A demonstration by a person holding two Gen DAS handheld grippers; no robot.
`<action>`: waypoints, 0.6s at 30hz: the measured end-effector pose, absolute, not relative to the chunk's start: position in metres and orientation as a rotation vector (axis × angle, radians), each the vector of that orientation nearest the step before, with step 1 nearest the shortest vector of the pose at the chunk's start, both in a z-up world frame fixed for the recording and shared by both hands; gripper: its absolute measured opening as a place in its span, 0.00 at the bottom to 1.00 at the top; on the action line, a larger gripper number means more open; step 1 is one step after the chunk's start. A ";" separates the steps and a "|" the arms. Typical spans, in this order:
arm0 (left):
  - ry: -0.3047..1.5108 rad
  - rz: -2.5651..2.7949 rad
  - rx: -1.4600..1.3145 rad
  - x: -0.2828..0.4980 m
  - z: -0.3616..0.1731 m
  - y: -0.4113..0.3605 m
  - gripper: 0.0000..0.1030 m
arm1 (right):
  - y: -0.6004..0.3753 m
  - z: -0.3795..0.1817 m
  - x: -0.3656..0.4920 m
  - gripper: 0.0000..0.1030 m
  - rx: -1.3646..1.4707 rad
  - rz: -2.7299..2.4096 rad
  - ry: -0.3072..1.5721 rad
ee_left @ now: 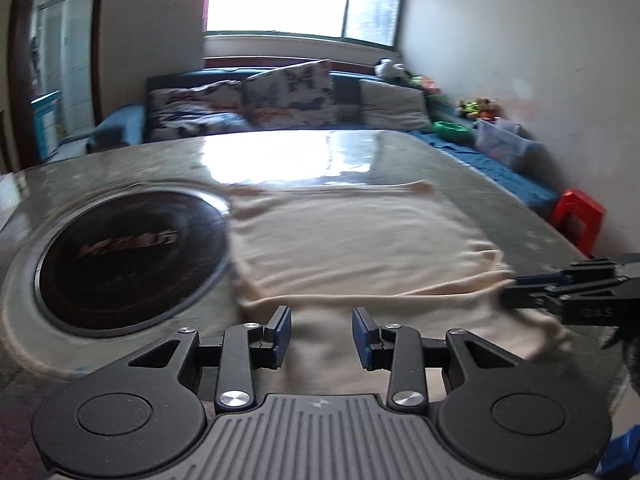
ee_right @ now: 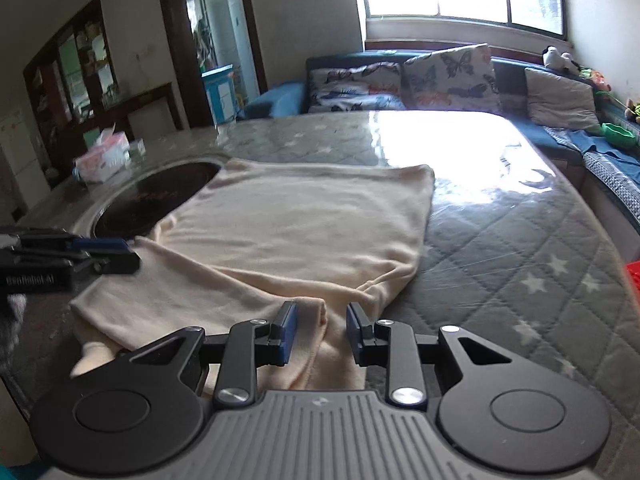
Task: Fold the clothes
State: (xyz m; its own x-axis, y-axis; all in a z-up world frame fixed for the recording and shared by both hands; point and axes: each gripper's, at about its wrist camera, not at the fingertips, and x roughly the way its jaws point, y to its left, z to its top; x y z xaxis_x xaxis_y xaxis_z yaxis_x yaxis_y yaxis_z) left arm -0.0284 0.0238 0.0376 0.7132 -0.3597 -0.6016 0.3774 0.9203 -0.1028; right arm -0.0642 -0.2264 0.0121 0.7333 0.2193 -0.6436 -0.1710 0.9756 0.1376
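Both jaws gaping empty, left gripper (ee_left: 321, 338) and right gripper (ee_right: 322, 334) hovering over near hem of cream knit garment (ee_right: 296, 224); should be pinching single-layer corners evenly.

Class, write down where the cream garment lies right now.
The cream garment lies spread on the quilted table cover, its left edge overlapping the round black cooktop. Both open grippers, left gripper and right gripper, sit at its near edge.
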 end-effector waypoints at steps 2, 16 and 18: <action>0.667 -0.394 0.021 -0.026 0.034 0.030 0.35 | -0.225 0.010 -0.063 0.25 0.067 0.215 0.723; 0.671 -0.372 0.032 -0.012 0.026 0.030 0.35 | -0.215 0.040 -0.064 0.02 -0.010 0.179 0.629; 0.671 -0.369 0.033 -0.012 0.026 0.030 0.36 | -0.216 0.040 -0.061 0.02 -0.014 0.175 0.633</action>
